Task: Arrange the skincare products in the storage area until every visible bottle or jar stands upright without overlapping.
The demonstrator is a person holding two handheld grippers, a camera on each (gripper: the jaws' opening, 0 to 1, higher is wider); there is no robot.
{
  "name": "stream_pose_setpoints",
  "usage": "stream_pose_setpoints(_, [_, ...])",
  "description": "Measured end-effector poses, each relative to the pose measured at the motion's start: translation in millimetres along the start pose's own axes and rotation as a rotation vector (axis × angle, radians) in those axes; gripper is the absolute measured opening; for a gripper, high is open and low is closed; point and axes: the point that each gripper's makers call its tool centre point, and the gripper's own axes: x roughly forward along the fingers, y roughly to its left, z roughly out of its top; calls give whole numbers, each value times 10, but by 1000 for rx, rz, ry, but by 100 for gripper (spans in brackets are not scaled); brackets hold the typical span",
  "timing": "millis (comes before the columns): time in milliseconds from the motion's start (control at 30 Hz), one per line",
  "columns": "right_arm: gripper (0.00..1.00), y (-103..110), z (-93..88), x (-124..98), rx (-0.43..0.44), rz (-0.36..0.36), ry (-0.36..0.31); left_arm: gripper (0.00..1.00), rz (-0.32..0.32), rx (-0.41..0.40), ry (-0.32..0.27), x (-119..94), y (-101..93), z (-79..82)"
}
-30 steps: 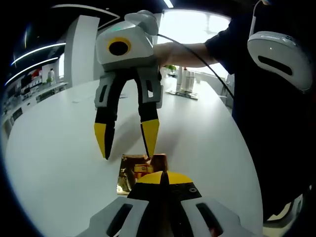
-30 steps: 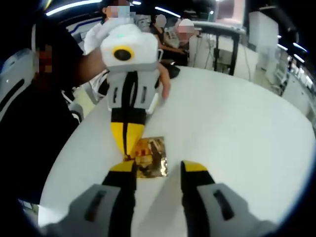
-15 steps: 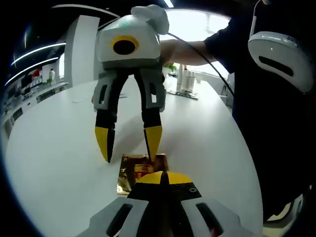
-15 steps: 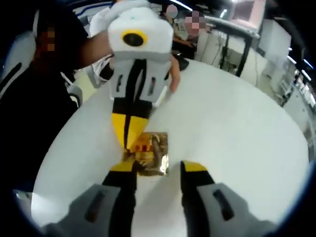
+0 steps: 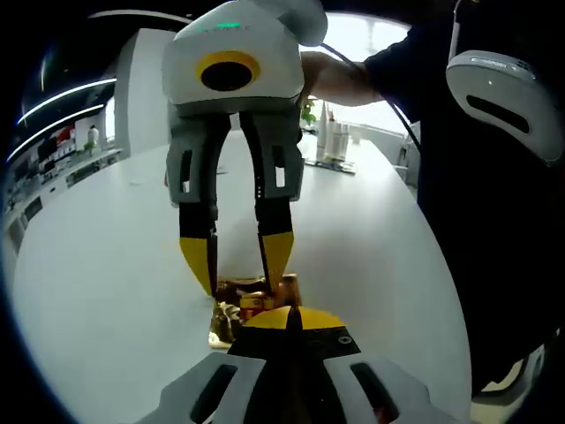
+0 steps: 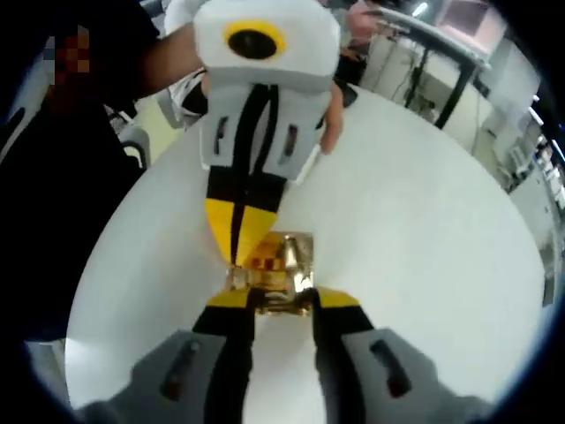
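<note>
On the big white counter (image 5: 106,265) lies one small shiny gold packet (image 5: 252,296) with a red and yellow label, flat on its back. A person in dark clothes (image 5: 481,230) stands at the counter's edge and holds both tools. Far off on the counter stands a little group of pale bottles (image 5: 331,141) on a tray. Seen from the left gripper view, the right tongs (image 5: 238,269) come down from above with their yellow tips a little apart, one tip at each side of the packet's far end, touching or nearly touching it. The left tongs (image 5: 290,320) are pressed tight together, with their yellow tips on the near edge of the packet; I cannot tell if they pinch it. Seen from the right gripper view, the left tongs (image 6: 240,247) point down onto the packet (image 6: 281,265) with tips closed, and the right tongs (image 6: 278,302) stand apart with the packet's edge between their tips.
</note>
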Motion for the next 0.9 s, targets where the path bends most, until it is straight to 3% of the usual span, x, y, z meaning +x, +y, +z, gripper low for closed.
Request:
stream_pose_setpoints(100, [36,-106,-20,-8,20,-39,24,0,1,1,1,4,3,1])
stream_pose_setpoints(133, [36,-101,-39,-7,52,-27,24,0,1,1,1,6,4,1])
stream_pose_setpoints(600, [25,-46,-37,-17,23,-11,23,0,-2,-1,-4,14,13,9])
stream_pose_setpoints(900, [23,-66,-34,-14,34,-14,24,0,-3,1,-7,18,18,8])
